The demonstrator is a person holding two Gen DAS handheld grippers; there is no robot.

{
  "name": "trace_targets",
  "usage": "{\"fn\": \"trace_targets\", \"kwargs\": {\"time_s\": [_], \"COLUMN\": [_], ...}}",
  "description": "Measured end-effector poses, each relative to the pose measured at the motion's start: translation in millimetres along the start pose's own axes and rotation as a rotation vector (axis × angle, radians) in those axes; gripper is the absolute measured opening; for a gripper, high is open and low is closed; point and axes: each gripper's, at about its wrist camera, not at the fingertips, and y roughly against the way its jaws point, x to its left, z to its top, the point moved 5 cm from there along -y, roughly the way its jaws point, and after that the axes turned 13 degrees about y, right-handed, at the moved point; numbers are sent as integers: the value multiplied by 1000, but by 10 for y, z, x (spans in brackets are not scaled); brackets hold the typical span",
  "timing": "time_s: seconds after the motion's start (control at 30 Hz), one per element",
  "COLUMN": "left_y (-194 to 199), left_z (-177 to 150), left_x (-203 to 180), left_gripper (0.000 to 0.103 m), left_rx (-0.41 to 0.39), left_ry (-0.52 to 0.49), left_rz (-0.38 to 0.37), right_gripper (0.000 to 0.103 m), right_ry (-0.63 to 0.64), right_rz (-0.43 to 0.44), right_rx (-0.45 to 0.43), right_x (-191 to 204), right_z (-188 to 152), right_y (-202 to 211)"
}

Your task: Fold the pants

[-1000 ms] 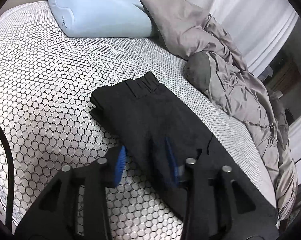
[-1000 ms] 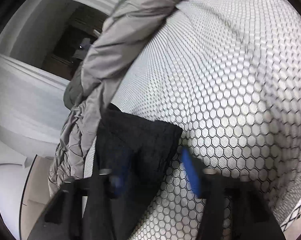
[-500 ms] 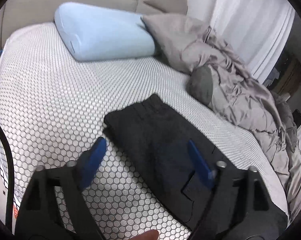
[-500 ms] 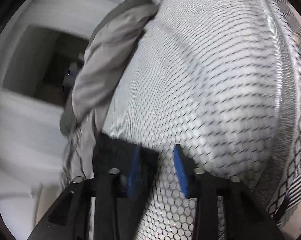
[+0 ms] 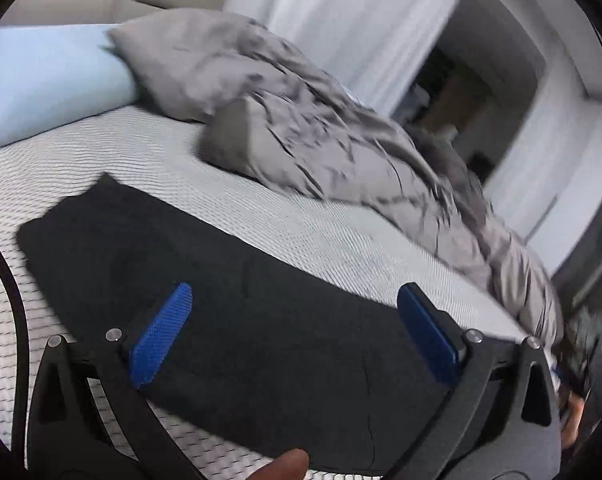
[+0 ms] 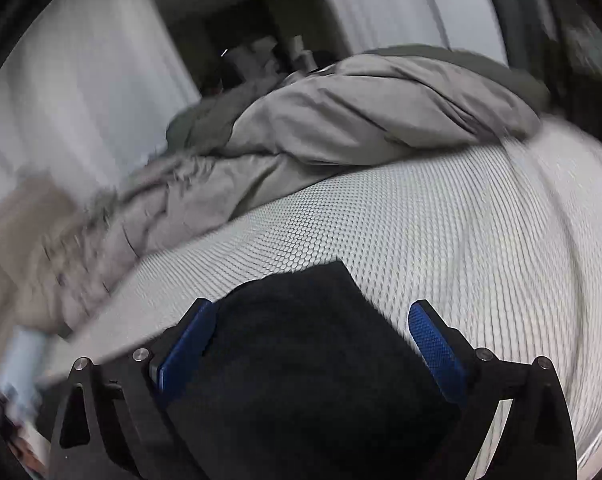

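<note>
The black pants point(image 5: 229, 300) lie folded in a long flat strip on the white honeycomb-patterned bed point(image 5: 341, 236). My left gripper point(image 5: 297, 320) hovers above the middle of the strip with its jaws opening wide, and the blue pads point(image 5: 161, 336) touch nothing. In the right wrist view one end of the pants point(image 6: 301, 344) lies under my right gripper point(image 6: 313, 340). Its jaws are also opening wide, and the pads point(image 6: 437, 348) stand clear of the cloth. A fingertip point(image 5: 285, 466) shows at the bottom edge of the left wrist view.
A crumpled grey duvet point(image 5: 321, 136) runs along the far side of the bed, also seen as the grey duvet point(image 6: 341, 120). A light blue pillow point(image 5: 49, 88) lies at the head. White curtains point(image 5: 341, 12) and a dark doorway stand behind.
Both grippers have opened wide and lifted back from the pants. The right gripper has rolled, so the bed now looks level in its view. The pants stay flat on the bed.
</note>
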Motion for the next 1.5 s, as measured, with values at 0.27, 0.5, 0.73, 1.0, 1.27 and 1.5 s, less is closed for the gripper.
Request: {"fn": "trace_targets", "kwargs": {"time_s": [0.27, 0.5, 0.73, 1.0, 1.27, 1.5], "left_y": [-552, -803, -750, -623, -614, -653], "left_z": [-364, -567, -539, -587, -752, -765], "left_x": [-399, -454, -396, -552, -779, -733], "left_gripper": [102, 102, 102, 102, 102, 102], "left_rx": [101, 120, 113, 91, 107, 134], "left_ry": [-59, -50, -35, -114, -233, -197], "left_rz": [65, 99, 105, 59, 36, 43], "right_gripper": [92, 15, 6, 35, 69, 68], "right_ry": [-104, 89, -98, -203, -250, -123], "right_rz": [-20, -116, -208, -60, 63, 183], "right_rx": [196, 139, 79, 99, 46, 176], "right_x": [-272, -3, -393, -545, -463, -196], "right_z": [-68, 34, 88, 13, 40, 3], "right_y": [-908, -874, -780, -659, -698, -952]}}
